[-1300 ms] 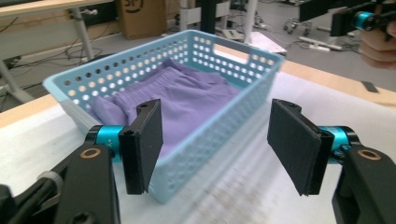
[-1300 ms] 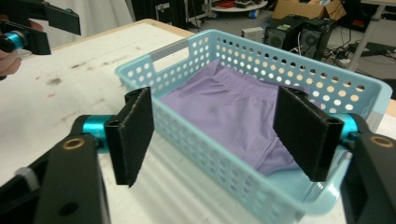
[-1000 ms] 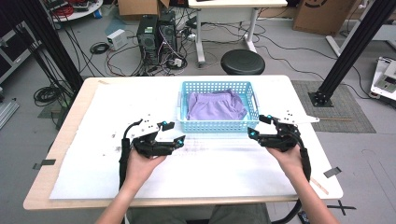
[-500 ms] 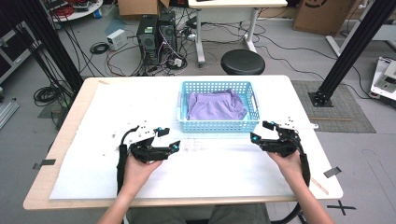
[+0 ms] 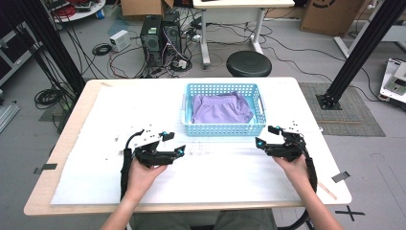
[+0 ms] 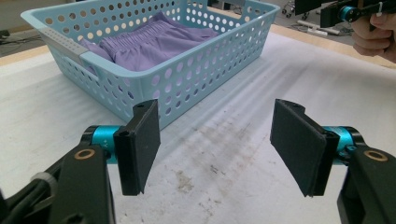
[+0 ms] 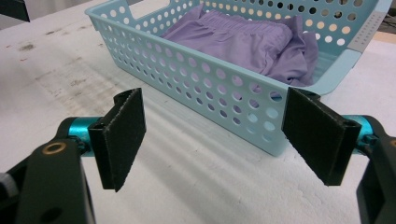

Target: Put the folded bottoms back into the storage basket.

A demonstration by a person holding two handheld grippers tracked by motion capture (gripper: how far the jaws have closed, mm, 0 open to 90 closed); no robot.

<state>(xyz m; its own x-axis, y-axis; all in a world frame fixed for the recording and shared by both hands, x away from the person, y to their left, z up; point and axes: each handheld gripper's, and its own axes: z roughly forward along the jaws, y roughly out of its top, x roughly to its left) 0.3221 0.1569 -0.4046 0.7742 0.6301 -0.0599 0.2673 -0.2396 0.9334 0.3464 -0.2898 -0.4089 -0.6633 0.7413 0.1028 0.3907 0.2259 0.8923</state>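
1. Start at the heart of it: the purple garment point(image 5: 221, 108), bunched and folded inside the light blue basket point(image 5: 224, 129), an elastic waistband showing along its top in the right gripper view point(image 7: 243, 39).
2. The basket sits on the far half of the table point(image 5: 86, 143), between the person's two hands, its perforated long wall facing them. That puts the cloth in easy reach of either side.
3. Left gripper point(image 5: 173, 143) hangs low over the white table cover, just short of the basket's near left corner. Its jaws stand wide apart with nothing between them, as its own view shows point(image 6: 215, 144).
4. Right gripper point(image 5: 267, 136), mirror image: near the basket's right corner, jaws spread wide and empty, with the basket wall right ahead point(image 7: 212, 144).
5. Why this stance? Both claws point inward at the basket from either side, which reads to me as a ready pose for a two-handed lift of the garment: one grip per side would keep the cloth from hanging in a lump.
6. Wide jaws make sense too: soft fabric bunches thick, so a generous opening lets the pads point(image 6: 140, 144) take a full fold.
7. Beyond the table: a black stool point(image 5: 248, 63), computer towers point(image 5: 162, 38) and loose cables on the floor.
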